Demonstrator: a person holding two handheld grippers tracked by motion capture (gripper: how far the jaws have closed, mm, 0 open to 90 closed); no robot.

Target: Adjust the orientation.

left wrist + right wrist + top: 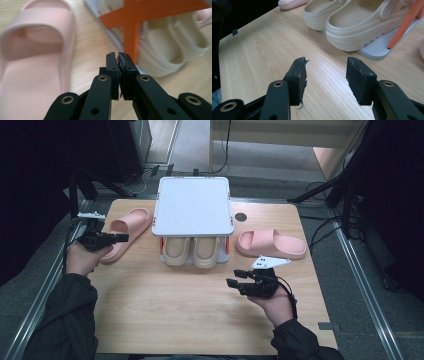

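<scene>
Left gripper [117, 58]: jaws pressed together, pads meeting along a ragged seam, nothing clamped between. Just left of the tips, the pink slipper [32, 62] flat on the wooden table [92, 50], open end toward the camera, toe strap arching across; blurred, heel end cut off at the lower edge of the left gripper view. Beyond the tips, an orange brace [132, 37] of the shoe rack, out of focus, and behind it the cream clogs [170, 50], ribbed soles only half readable. In the high view, same gripper [120, 238] level at the table's left edge, tips over the slipper's [125, 232] near side; touching or just above, impossible to tell. Hand [82, 257] below it, dark sleeve cut off at the frame's bottom.

Right gripper [325, 70]: jaws standing wide apart, bare tabletop between, frayed pad material hanging from the left one. Ahead of the tips and well apart from them, the clogs' [352, 27] heels on the rack's grey base [374, 53]; uppers cut off at the top edge. Far right, a sliver of another pink slipper, too little to make out. From above, that gripper [234, 277] held low in front of the white-topped rack [194, 205], the second pink slipper [270, 243] beyond and to its right.
</scene>
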